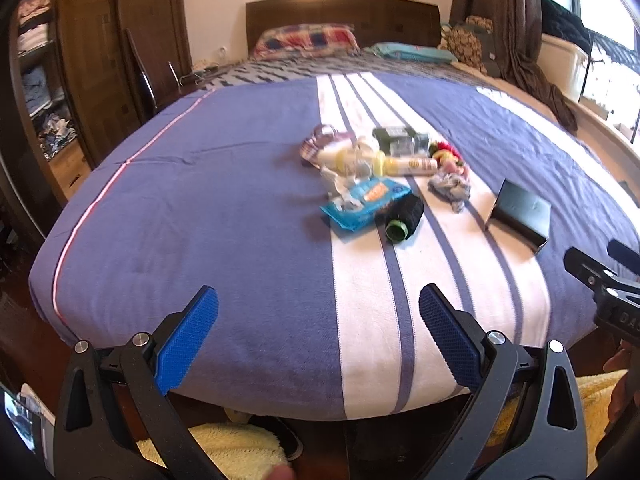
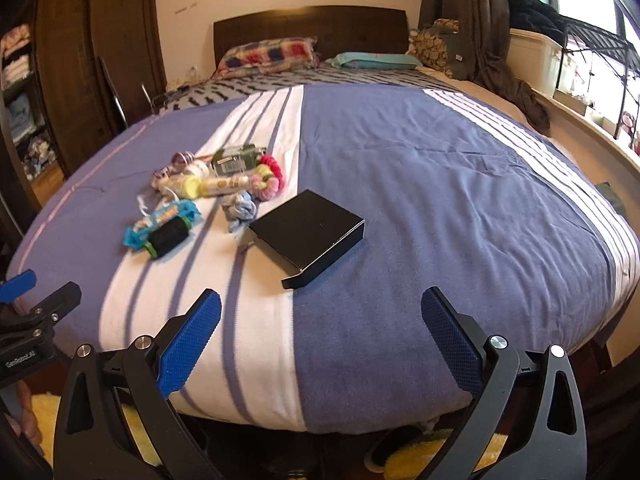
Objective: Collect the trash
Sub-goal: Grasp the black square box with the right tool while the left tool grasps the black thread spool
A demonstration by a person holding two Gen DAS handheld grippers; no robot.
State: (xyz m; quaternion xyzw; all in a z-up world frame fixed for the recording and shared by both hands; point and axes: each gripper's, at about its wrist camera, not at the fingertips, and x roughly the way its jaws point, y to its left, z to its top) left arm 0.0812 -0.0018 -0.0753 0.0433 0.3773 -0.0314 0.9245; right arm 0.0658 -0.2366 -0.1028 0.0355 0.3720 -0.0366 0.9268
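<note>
Bedroom light falls on a bed (image 2: 440,184) under a blue and white striped cover, and the trash lies in a loose heap on the white band, toward the left of the bed's middle and well beyond both grippers. Nearest in the heap is a black roll with a green end (image 1: 403,216), lying on its side with its long axis running from near-left to far-right, its green end turned toward the near edge; it rests against a blue packet (image 1: 362,202). Behind these lie a yellow-capped bottle (image 1: 352,158), a pale tube (image 1: 412,165) set crosswise, a dark green packet (image 1: 396,138), crumpled grey-blue cloth (image 1: 450,188) and something pink and red (image 2: 269,178). A black box (image 2: 308,232) sits apart on the right, just beside the cloth. The left gripper (image 1: 318,336) points almost straight at the heap, which lies ahead and slightly right of its jaws; they are spread wide and hold nothing. The right gripper (image 2: 320,338) faces the box, with the heap off to its far left, its jaws likewise wide and holding nothing. By my judgement the left gripper is better placed for the roll.
</note>
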